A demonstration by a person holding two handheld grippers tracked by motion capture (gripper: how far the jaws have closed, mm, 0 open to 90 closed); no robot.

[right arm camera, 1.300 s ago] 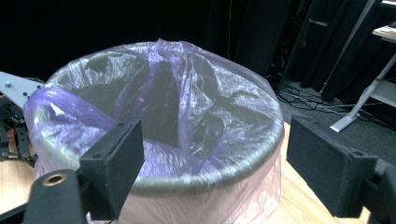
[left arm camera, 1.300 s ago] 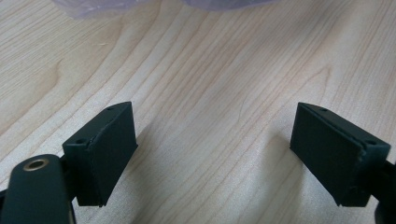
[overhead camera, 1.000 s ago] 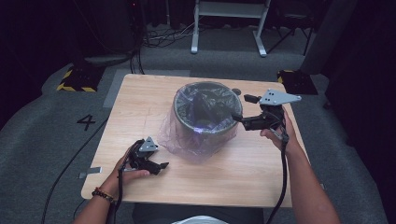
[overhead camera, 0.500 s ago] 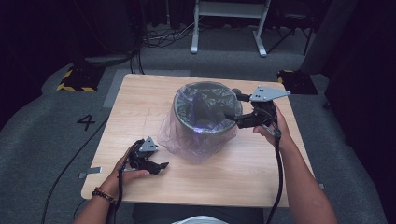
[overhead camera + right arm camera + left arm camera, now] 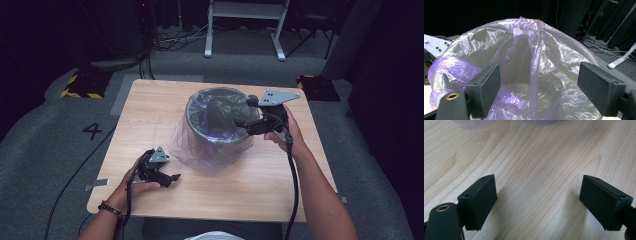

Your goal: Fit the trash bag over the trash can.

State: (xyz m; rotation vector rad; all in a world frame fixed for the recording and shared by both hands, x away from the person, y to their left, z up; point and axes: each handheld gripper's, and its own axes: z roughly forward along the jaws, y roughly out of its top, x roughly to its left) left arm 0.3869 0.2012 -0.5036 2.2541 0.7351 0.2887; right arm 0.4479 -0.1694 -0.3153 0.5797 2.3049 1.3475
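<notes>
Your right gripper, jaws wide and empty, hangs over the purple-lined bin at centre frame. Your left gripper, lower left, rests wide apart on the bare wooden table.

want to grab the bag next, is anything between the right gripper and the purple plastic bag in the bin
Nothing visible stands in the way. The right gripper hangs open at the near-right rim of the round grey bin, and the thin translucent purple plastic bag lies straight ahead between its jaws. The left gripper sits apart on the light wooden table.
</notes>
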